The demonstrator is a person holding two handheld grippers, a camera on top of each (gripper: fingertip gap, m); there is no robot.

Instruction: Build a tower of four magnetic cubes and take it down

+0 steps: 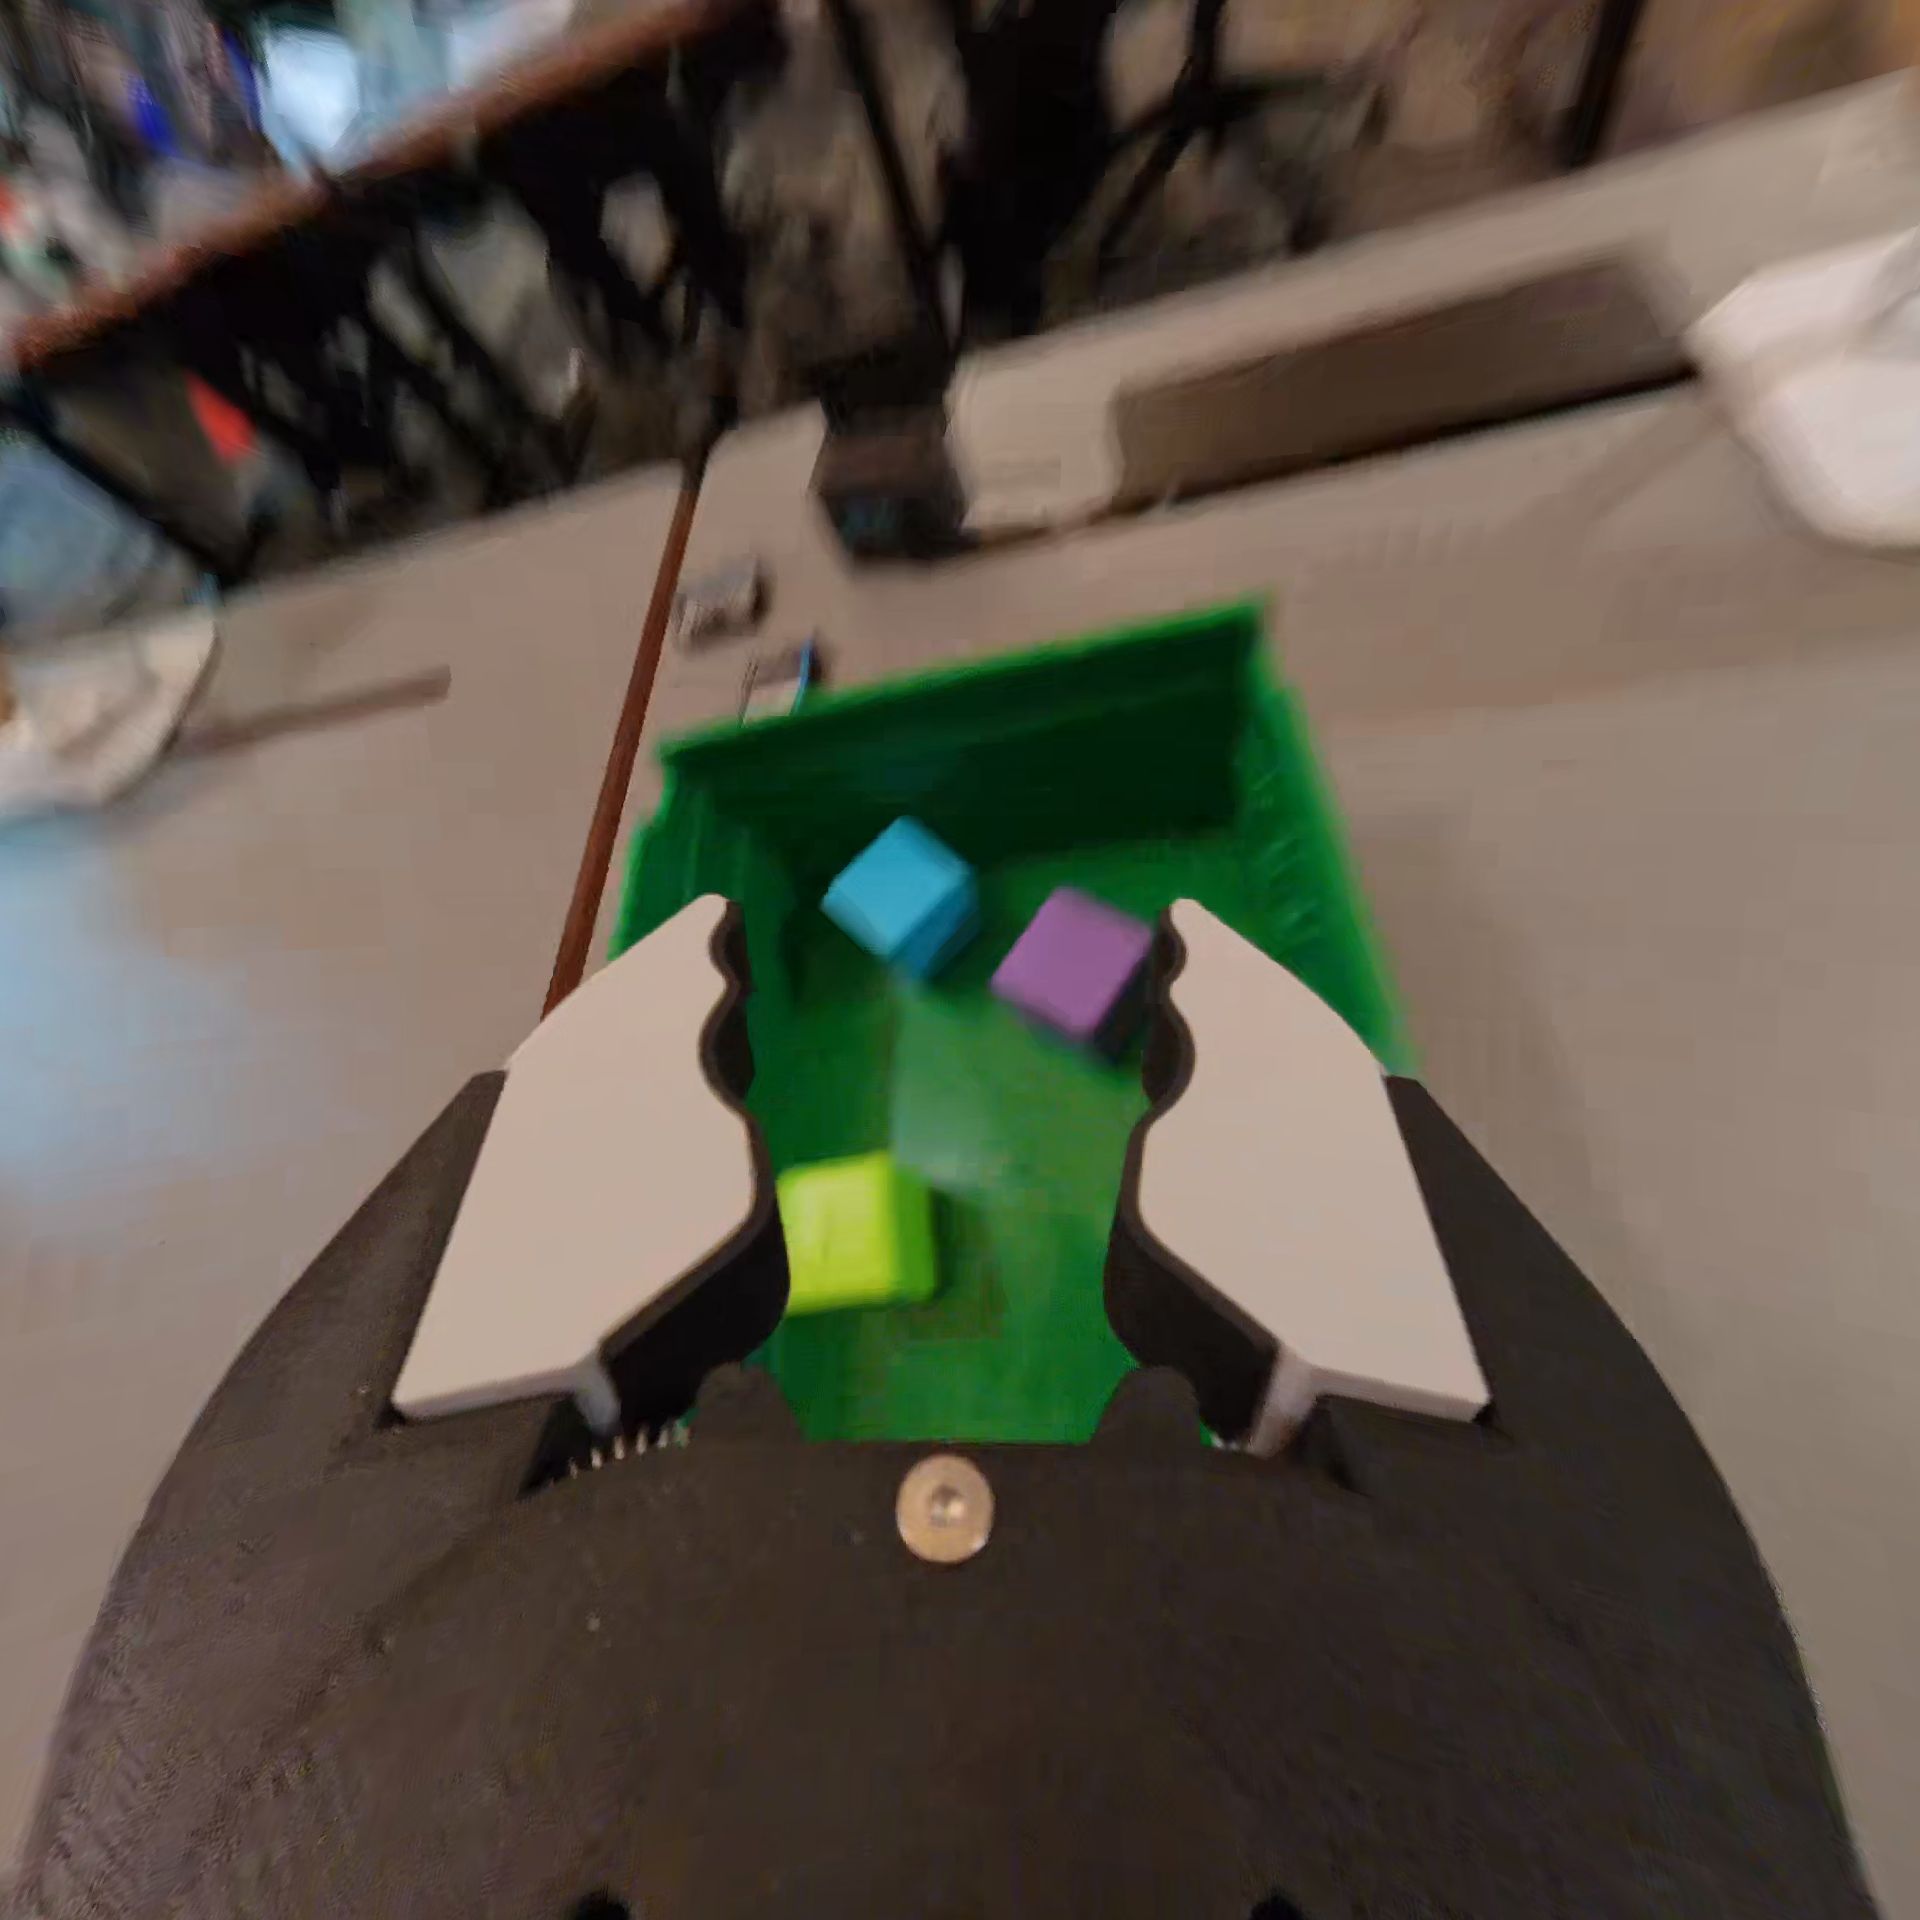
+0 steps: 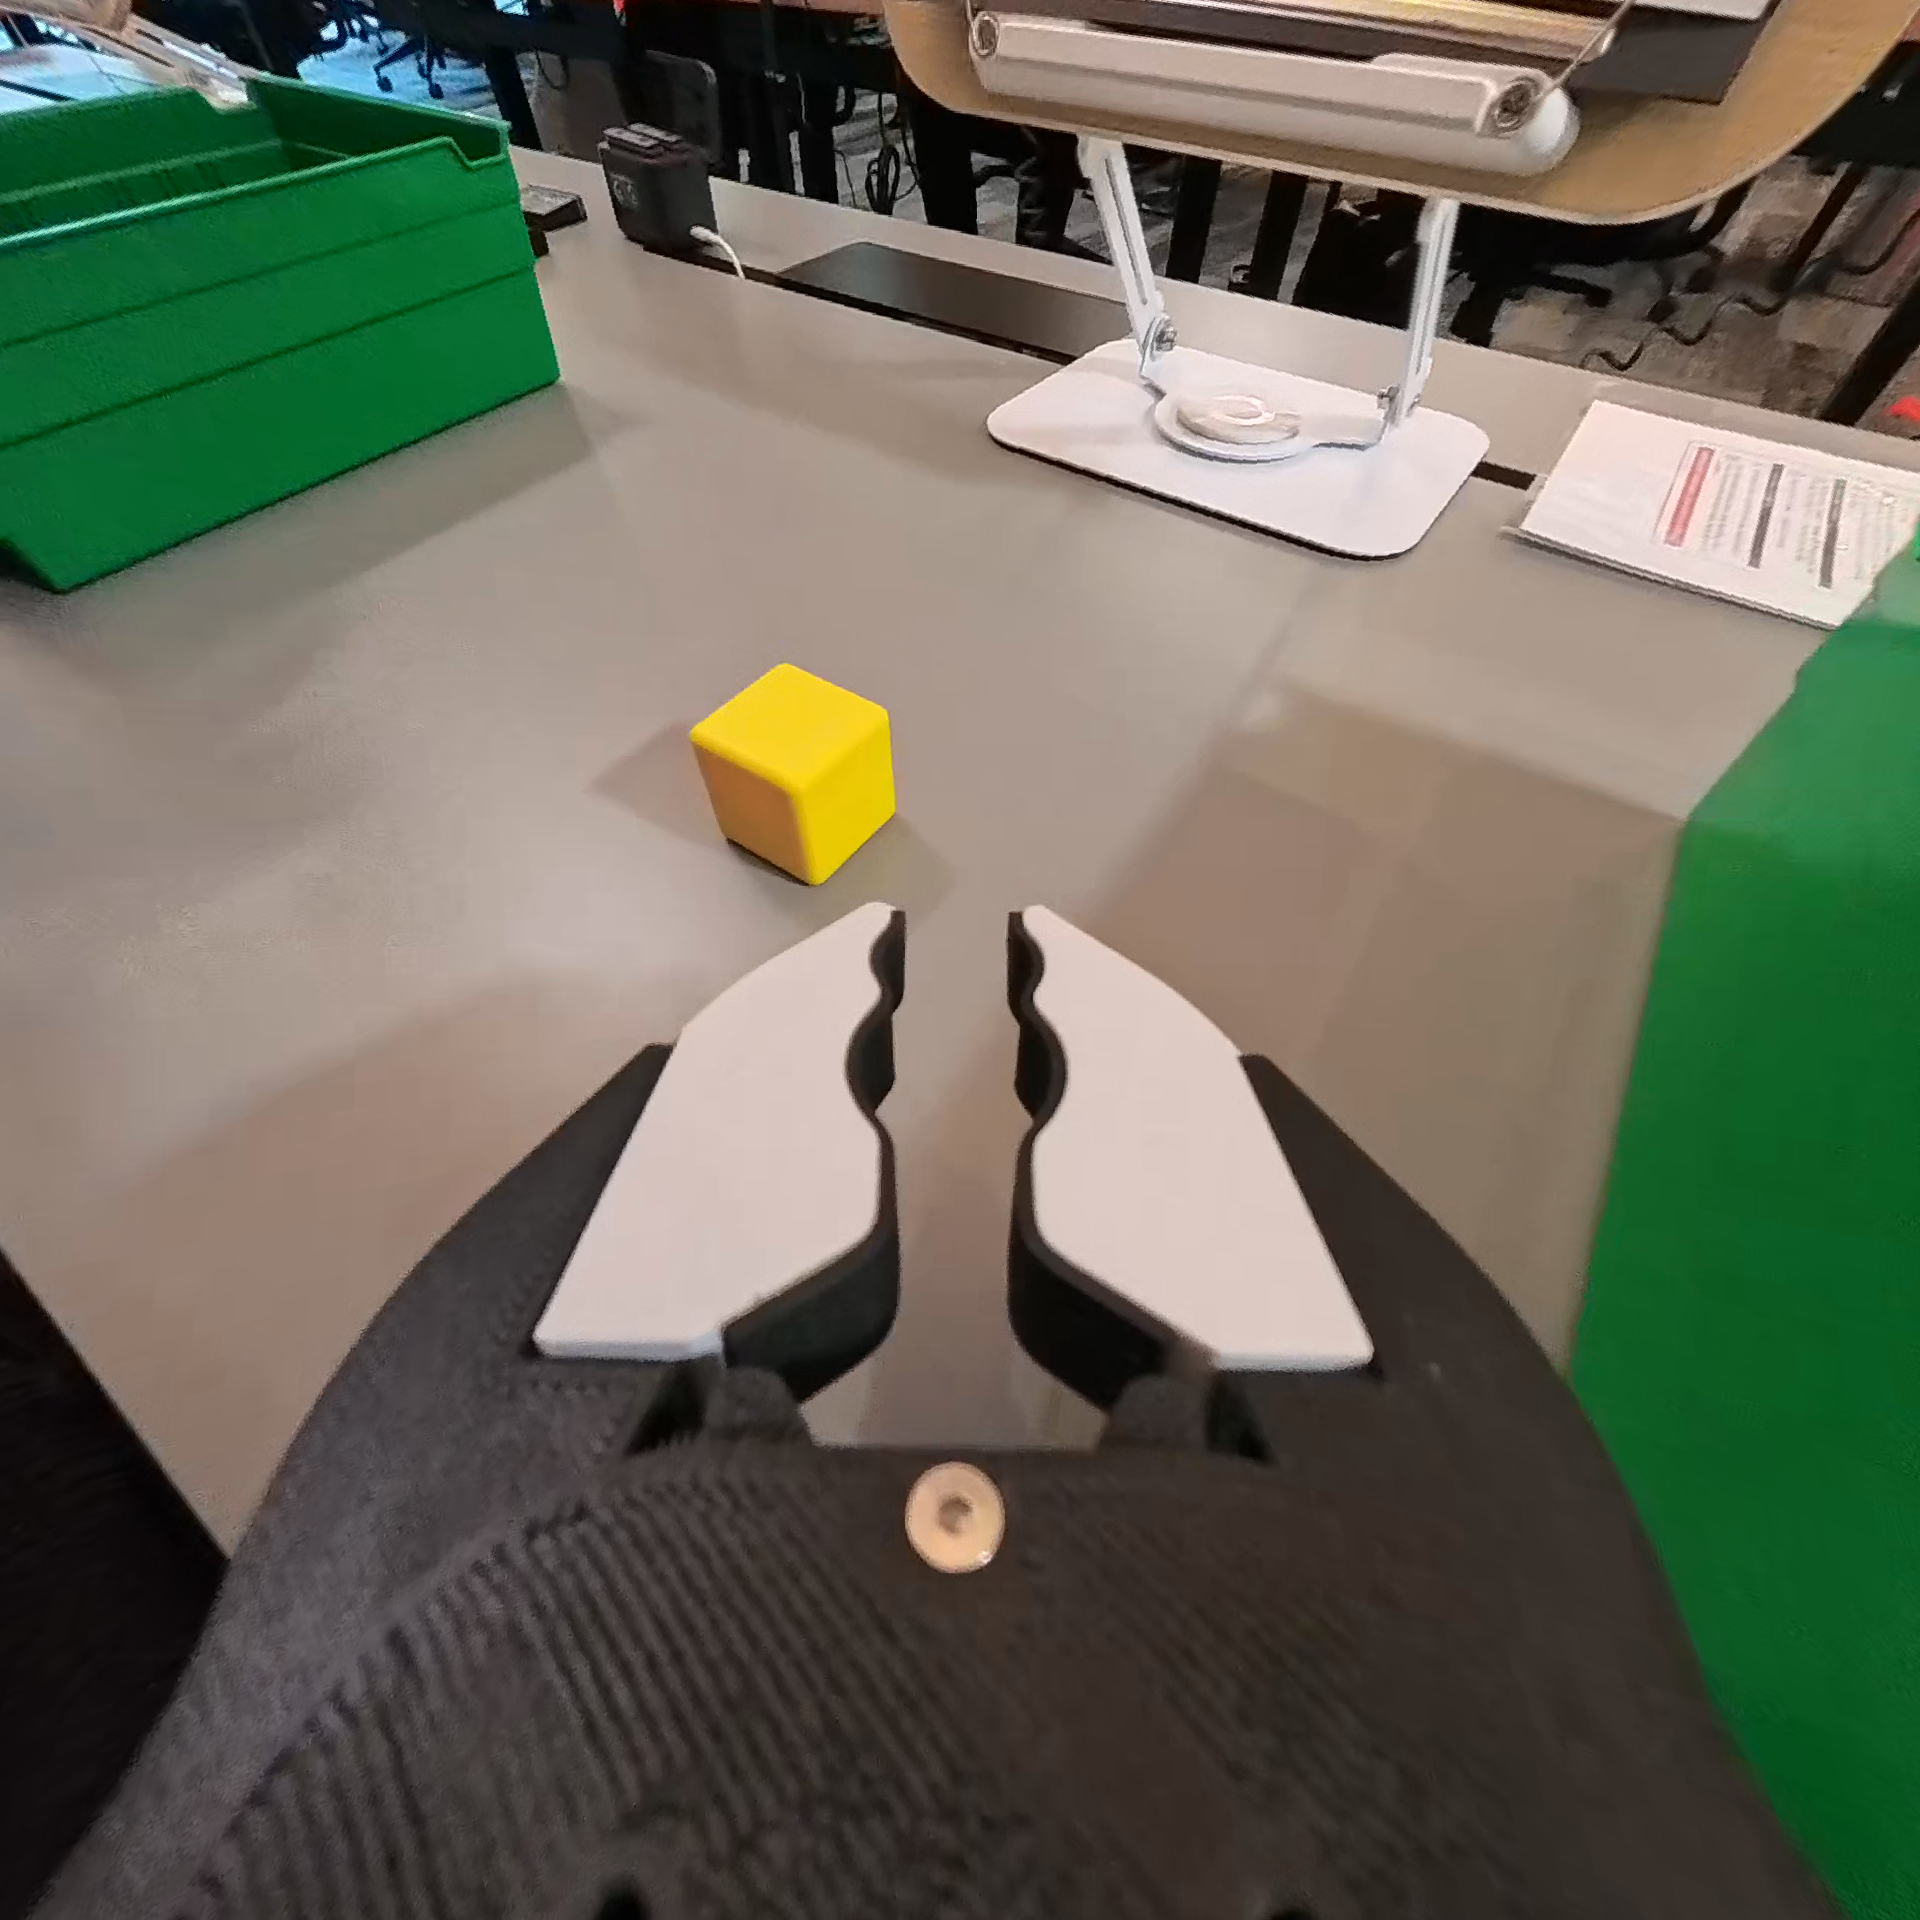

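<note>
Right wrist view shows your right gripper (image 2: 956, 914) hovering low over the grey table (image 2: 364, 831), its fingers parted by only a narrow gap and holding nothing; the yellow cube (image 2: 795, 774) sits on the table just beyond the fingertips and slightly to the left, one corner turned towards you, so neither face lines up squarely with the fingers, and the gap looks narrower than the cube; farther off on the left stands a green bin (image 2: 260, 312), and a second green wall (image 2: 1787, 1143) rises close on the right; a white stand (image 2: 1247, 457) sits at the far side. In the left wrist view, blurred by motion, your left gripper (image 1: 945, 914) is spread wide and empty above a green bin (image 1: 1320, 831); inside lie a lime cube (image 1: 857, 1231) near the left finger, a blue cube (image 1: 899, 899) and a purple cube (image 1: 1075, 966) farther in, none touched by the fingers.
</note>
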